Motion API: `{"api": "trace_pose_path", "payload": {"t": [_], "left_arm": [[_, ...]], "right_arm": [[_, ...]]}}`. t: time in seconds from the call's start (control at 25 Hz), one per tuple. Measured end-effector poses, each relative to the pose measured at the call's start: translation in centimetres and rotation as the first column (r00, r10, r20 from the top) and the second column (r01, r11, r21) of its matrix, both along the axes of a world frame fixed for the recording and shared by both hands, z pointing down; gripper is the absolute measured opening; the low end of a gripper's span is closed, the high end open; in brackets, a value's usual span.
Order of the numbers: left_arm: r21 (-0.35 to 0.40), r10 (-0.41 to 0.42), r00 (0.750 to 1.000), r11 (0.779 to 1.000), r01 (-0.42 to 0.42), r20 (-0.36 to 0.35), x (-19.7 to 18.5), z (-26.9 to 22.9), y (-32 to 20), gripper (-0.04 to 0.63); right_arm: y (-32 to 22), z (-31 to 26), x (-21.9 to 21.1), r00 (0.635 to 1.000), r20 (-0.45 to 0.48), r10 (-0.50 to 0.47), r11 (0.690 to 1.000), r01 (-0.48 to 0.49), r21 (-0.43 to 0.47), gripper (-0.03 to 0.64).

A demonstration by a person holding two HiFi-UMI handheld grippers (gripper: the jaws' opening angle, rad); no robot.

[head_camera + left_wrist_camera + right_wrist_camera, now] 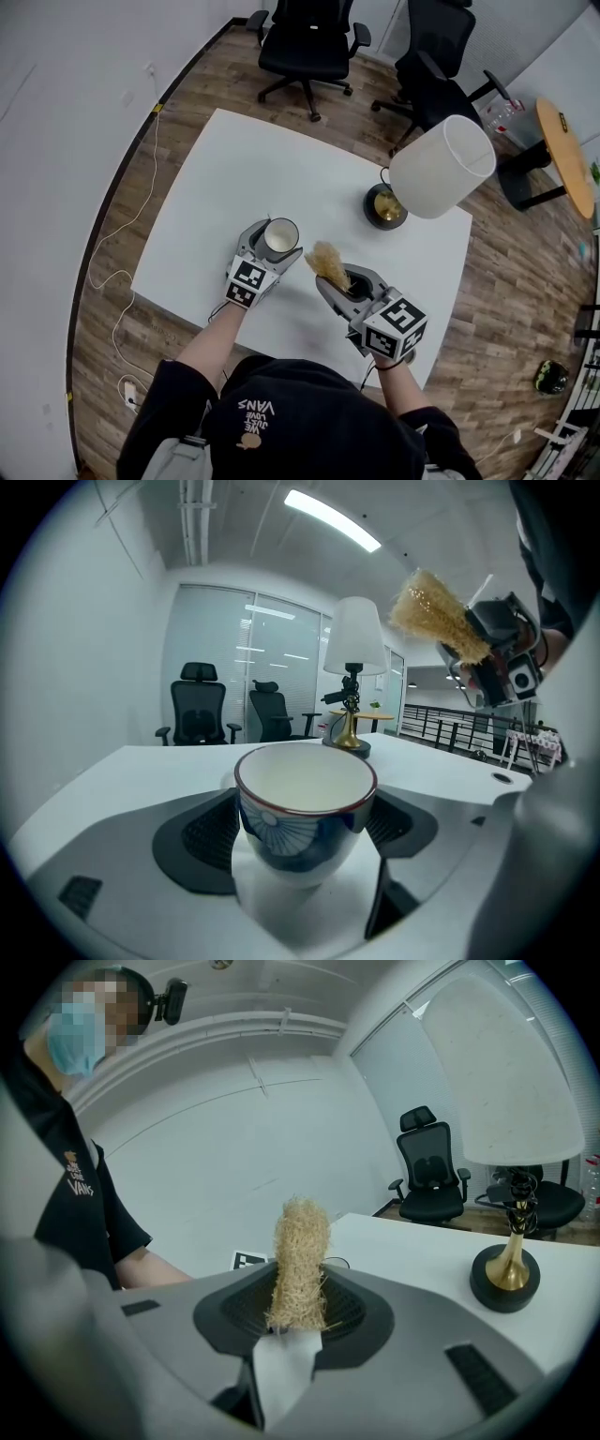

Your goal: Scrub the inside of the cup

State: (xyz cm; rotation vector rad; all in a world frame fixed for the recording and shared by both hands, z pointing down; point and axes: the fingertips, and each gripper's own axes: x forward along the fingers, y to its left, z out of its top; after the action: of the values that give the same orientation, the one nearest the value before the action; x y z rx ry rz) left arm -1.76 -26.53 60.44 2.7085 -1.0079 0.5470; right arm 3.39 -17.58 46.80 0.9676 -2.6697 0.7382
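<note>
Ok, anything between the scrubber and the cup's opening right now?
Nothing visible. The left tool holds the cup with its mouth open and empty. The scrubber, in the right tool, sits to the cup's right, with only air between them.

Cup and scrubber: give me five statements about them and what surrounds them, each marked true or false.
1. The left gripper is shut on the cup. True.
2. The right gripper is shut on a fibre scrubber. True.
3. The scrubber is inside the cup. False: it is outside the cup, beside it.
4. The cup is upside down. False: its mouth faces up.
5. A lamp stands on the table. True.
</note>
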Motion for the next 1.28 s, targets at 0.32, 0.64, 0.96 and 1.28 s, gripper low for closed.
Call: {"api": "trace_pose_path", "payload": {"t": [0.32,0.64,0.96,1.28], "left_arm": [[0.074,-0.01,0.999,0.997,0.014,-0.05,-1.2,-5.0,0.9,0.397],[0.13,-0.004,0.997,0.991,0.015,-0.083,-2.0,-10.4,3.0,0.391],[0.17,-0.055,0.993,0.983,0.072,-0.1,-3.0,-14.3,5.7,0.223],[0.188,-0.071,0.992,0.978,0.089,-0.104,-2.9,-16.2,9.1,0.067]], "right_arm": [[0.2,-0.8,-0.6,1.0,0.015,-0.024,0.999,0.023,0.029,0.114],[0.7,-1.8,-1.2,0.999,0.03,-0.045,0.997,0.043,0.059,0.114],[1.9,-2.6,-1.5,0.997,0.045,-0.055,0.995,0.051,0.087,0.114],[3.0,-3.1,-1.5,0.996,0.056,-0.064,0.993,0.057,0.104,0.114]]}}
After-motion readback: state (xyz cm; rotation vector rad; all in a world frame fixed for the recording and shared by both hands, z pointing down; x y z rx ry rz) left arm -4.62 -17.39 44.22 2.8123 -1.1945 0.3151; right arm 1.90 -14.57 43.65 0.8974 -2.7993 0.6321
